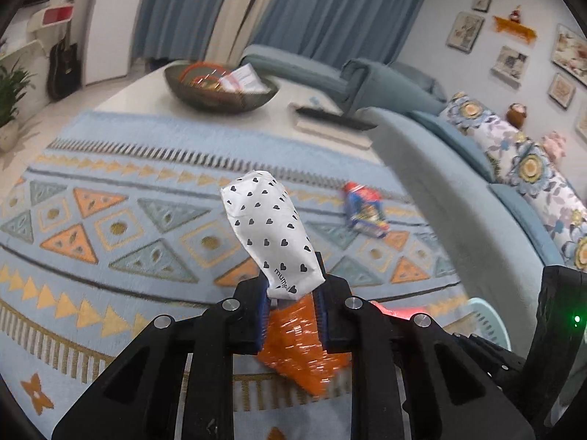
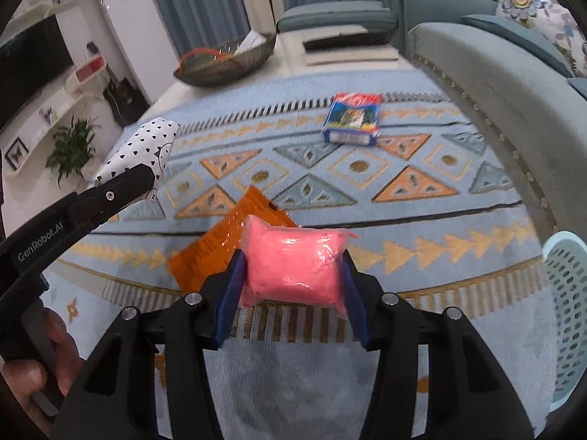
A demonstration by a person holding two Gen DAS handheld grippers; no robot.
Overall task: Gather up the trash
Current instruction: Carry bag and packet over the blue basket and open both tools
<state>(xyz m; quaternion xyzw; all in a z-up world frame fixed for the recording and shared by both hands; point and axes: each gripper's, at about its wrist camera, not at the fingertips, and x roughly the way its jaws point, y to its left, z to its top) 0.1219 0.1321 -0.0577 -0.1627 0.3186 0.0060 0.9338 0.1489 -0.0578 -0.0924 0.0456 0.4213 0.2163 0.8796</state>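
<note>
My left gripper is shut on a white wrapper with black hearts, held above the rug; it also shows in the right wrist view. My right gripper is shut on a pink plastic packet. An orange wrapper lies on the rug below both grippers and shows in the right wrist view too. A blue and red snack packet lies further off on the rug, also in the left wrist view. A pale blue perforated basket stands at the right.
A patterned blue rug covers the floor. A grey-blue sofa runs along the right. A low table holds a dark bowl and books. A plant and a guitar stand at the left wall.
</note>
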